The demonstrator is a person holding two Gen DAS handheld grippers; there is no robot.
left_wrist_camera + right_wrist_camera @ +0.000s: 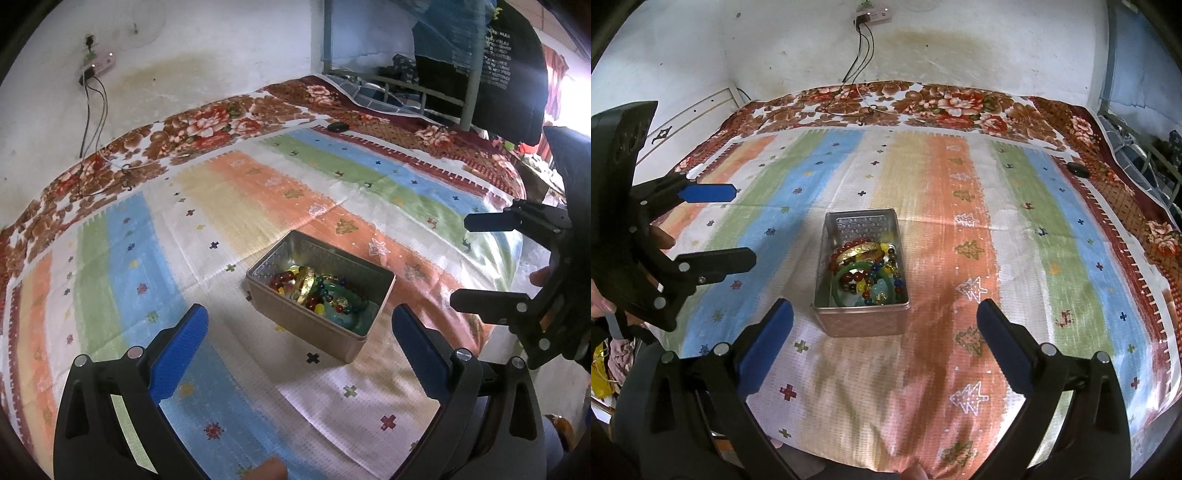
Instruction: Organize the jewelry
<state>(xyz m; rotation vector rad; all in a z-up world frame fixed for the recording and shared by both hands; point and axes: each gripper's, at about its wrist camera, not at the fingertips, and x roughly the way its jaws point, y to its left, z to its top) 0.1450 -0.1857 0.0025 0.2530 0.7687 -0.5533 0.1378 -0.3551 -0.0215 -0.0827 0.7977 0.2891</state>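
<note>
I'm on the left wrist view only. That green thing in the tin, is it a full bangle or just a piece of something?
Observer: The right wrist view looks down into the tin and shows a whole green bangle, partly covered by beaded bracelets.
Operator: I see the right claw only side-on. Anything between its pads?
Observer: Nothing. The right claw is wide open, and the tin sits on the cloth just beyond its tips.
</note>
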